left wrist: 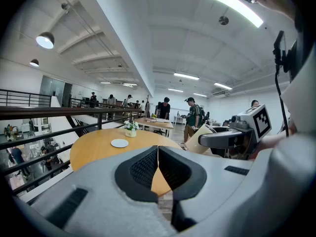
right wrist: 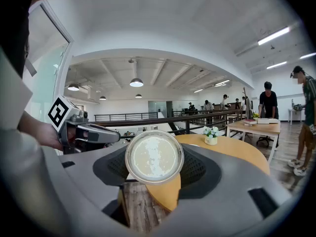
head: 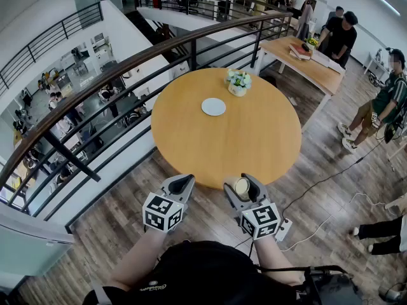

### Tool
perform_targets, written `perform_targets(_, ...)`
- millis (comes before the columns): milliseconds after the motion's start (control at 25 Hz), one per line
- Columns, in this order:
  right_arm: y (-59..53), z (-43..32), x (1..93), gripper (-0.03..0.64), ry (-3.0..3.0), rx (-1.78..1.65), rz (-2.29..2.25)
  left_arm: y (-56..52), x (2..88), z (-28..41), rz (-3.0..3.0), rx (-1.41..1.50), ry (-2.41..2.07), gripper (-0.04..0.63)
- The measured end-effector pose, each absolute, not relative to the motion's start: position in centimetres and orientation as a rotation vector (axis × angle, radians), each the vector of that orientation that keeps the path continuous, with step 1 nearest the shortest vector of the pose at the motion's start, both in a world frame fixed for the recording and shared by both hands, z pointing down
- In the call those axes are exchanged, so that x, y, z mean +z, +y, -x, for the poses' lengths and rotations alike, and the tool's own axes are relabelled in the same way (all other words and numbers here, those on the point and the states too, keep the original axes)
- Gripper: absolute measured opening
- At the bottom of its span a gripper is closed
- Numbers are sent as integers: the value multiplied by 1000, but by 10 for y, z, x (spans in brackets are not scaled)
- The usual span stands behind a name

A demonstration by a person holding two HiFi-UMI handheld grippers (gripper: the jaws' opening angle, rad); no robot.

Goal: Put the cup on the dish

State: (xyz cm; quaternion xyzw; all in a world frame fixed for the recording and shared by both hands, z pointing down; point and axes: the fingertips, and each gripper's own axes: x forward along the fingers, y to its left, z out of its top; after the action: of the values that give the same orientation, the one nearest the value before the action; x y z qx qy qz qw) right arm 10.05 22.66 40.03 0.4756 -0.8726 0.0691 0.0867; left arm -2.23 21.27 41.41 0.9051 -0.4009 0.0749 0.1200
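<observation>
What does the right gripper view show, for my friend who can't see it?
The right gripper holds a round, pale cup between its fingers, close to the camera. Behind it is a round wooden table with a small flower pot.

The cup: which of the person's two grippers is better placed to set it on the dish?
The right. The right gripper clamps the cup between its jaws, while the left gripper is shut and empty. The dish lies ahead on the round table, so it probably needs only to reach forward.
</observation>
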Motion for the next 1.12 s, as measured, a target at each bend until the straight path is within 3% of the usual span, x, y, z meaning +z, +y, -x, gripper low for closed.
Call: perform_targets(1120, 209, -135, 405, 260, -2702, 220, -1336, 198, 425, -33, -2636, 267, -1227, 3)
